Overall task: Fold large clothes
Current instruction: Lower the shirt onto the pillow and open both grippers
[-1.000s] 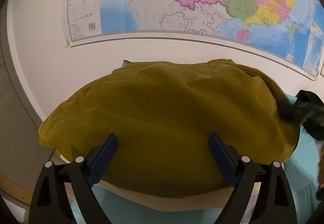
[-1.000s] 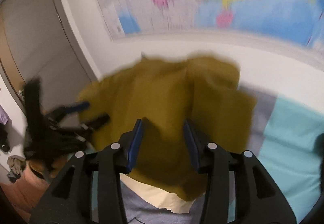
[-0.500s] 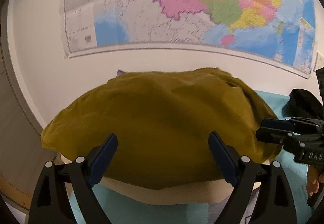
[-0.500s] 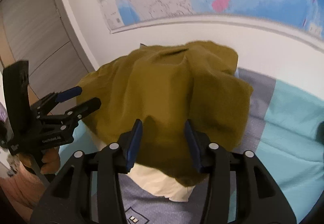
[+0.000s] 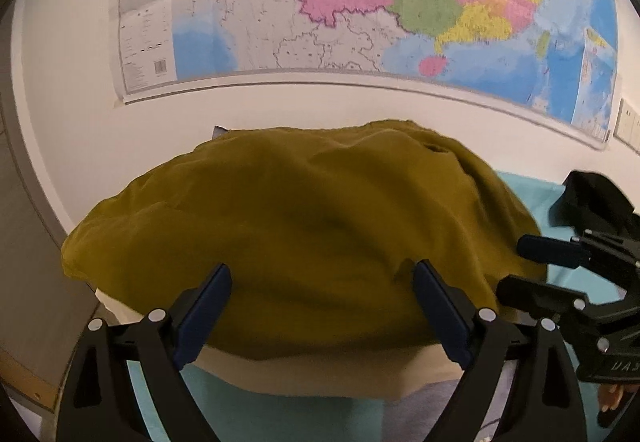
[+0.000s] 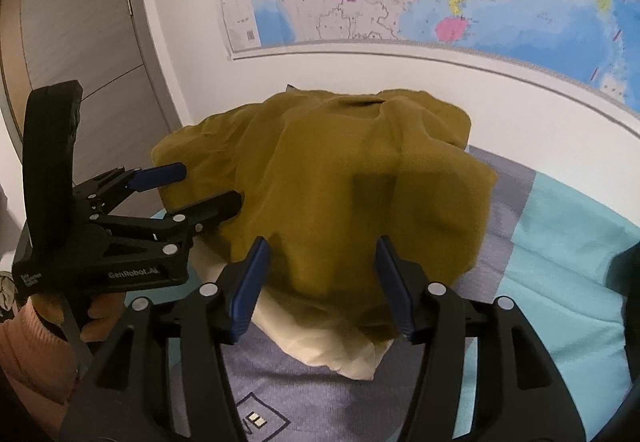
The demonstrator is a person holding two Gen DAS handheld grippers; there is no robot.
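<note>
A large colourful wall map (image 5: 360,10) hung on a white wall above a bed with a teal and grey bedsheet (image 6: 560,262). Just below the map, an olive-green garment (image 5: 304,234) lay loosely heaped over a cream pillow (image 5: 320,374), rumpled and not yet folded. The left gripper (image 5: 322,298) hovered low at the garment's near edge, its blue-padded jaws spread wide and holding nothing. The right gripper (image 6: 320,274) faced the garment's right side, jaws also apart and empty. Compared with a second earlier, the right gripper had swung in from the side and widened its jaws, while the left had stayed almost where it was. Both tools now flanked the heap, which suggested the person was about to take hold of an edge and spread the garment out. A dark item (image 5: 592,198) lay right of the garment.
</note>
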